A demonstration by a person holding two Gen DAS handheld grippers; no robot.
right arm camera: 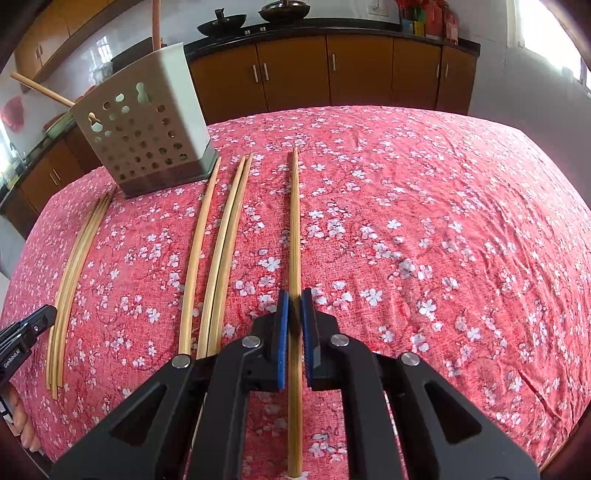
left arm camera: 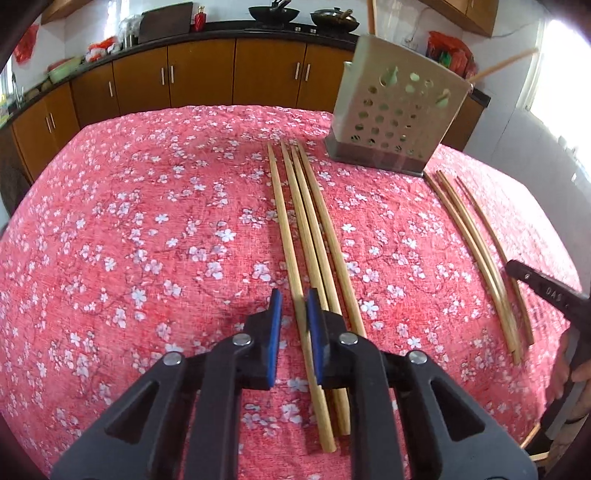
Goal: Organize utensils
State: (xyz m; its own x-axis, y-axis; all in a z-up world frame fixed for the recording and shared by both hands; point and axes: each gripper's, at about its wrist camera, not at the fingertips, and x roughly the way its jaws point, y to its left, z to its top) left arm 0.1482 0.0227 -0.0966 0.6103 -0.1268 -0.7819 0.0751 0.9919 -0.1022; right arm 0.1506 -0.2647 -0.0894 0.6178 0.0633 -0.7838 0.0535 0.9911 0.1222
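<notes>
Several bamboo chopsticks lie side by side on the red flowered cloth. My left gripper is down over the leftmost one. That stick runs between the blue pads and lies against the right pad, with a gap to the left pad. In the right wrist view my right gripper is shut on a single chopstick that lies on the cloth. Three more chopsticks lie just left of it. A perforated metal holder stands at the far side with a few sticks poking out.
The right group of chopsticks curves along the right of the left wrist view, beside the other tool's black body and a hand. Brown kitchen cabinets and a counter with woks stand beyond the table.
</notes>
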